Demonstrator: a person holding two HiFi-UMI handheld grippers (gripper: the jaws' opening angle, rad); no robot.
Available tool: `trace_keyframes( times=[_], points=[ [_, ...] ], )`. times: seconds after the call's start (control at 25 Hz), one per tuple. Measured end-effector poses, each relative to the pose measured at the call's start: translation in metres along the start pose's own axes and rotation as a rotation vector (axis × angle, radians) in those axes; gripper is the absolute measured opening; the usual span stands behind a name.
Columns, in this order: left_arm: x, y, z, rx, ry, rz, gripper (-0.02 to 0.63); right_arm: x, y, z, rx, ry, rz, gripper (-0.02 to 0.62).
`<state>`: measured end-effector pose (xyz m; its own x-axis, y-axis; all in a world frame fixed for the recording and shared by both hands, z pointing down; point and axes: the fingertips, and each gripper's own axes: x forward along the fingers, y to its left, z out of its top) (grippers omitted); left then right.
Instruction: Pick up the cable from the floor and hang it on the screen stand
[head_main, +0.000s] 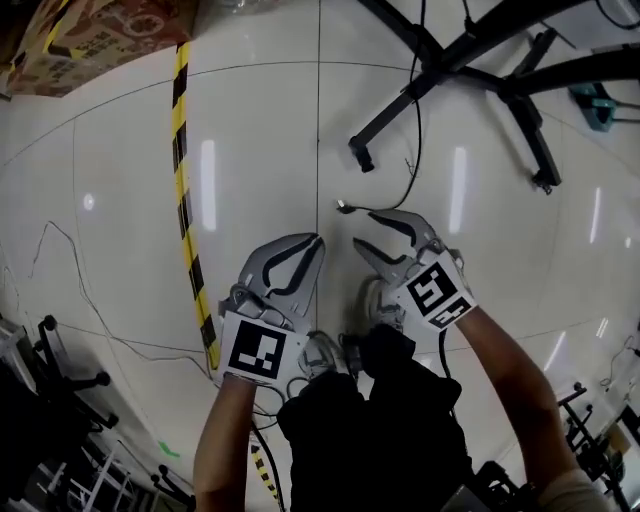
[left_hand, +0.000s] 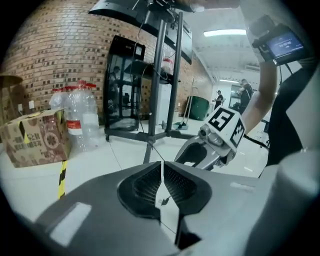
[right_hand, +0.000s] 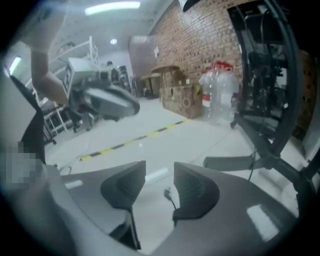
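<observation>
The cable (head_main: 345, 208) lies on the floor (head_main: 270, 130), its plug end just ahead of both grippers, and from there it runs up toward the black stand (head_main: 480, 60). The right gripper (right_hand: 159, 167) is open. Its own view shows the plug (right_hand: 167, 192) on the floor in the gap between the jaws, and neither pad touches it. Beside it, the left gripper (left_hand: 162, 165) is closed with its jaw tips touching and nothing held. Yellow-black tape (head_main: 183, 150) crosses the floor on the left. A cardboard box (left_hand: 35, 142) and water bottles (left_hand: 80, 117) stand by the brick wall.
</observation>
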<state>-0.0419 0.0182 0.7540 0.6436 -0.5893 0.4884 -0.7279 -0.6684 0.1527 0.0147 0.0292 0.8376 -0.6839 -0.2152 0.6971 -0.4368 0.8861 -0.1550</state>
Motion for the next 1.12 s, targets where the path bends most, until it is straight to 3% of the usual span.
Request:
trace_keyframes(
  times=[0.2,0.36,0.44,0.56,0.64,0.68,0.76,0.84,0.96,1.12],
  points=[
    [0.022,0.011,-0.066,-0.046,0.031,0.013,0.028,0.087,-0.020,-0.087,-0.125,0.238,0.014,0.180],
    [0.028,0.014,-0.107,-0.072,0.074,0.016,0.021,0.123,-0.018,-0.124,-0.215,0.366,0.072,0.215],
    [0.030,0.017,-0.116,-0.084,0.083,0.013,0.020,0.135,-0.018,-0.140,-0.269,0.425,0.083,0.265],
    [0.032,0.027,-0.124,-0.097,0.088,0.022,0.020,0.148,-0.014,-0.157,-0.301,0.468,0.095,0.273],
    [0.030,0.034,-0.127,-0.106,0.084,0.037,0.020,0.150,-0.010,-0.157,-0.298,0.461,0.094,0.286],
    [0.028,0.036,-0.127,-0.113,0.079,0.045,0.020,0.150,-0.008,-0.157,-0.297,0.463,0.099,0.252],
    [0.025,0.039,-0.126,-0.134,0.070,0.060,0.020,0.148,-0.004,-0.156,-0.245,0.464,0.124,0.091],
    [0.022,0.038,-0.126,-0.152,0.073,0.068,0.020,0.142,-0.002,-0.152,-0.143,0.438,0.129,0.089],
    [0.017,0.033,-0.116,-0.158,0.077,0.067,0.020,0.115,-0.002,-0.116,0.022,0.290,0.115,0.089],
    [0.001,0.026,-0.079,-0.162,0.063,0.072,0.020,0.042,0.001,-0.021,0.214,0.017,0.125,0.089]
  ],
)
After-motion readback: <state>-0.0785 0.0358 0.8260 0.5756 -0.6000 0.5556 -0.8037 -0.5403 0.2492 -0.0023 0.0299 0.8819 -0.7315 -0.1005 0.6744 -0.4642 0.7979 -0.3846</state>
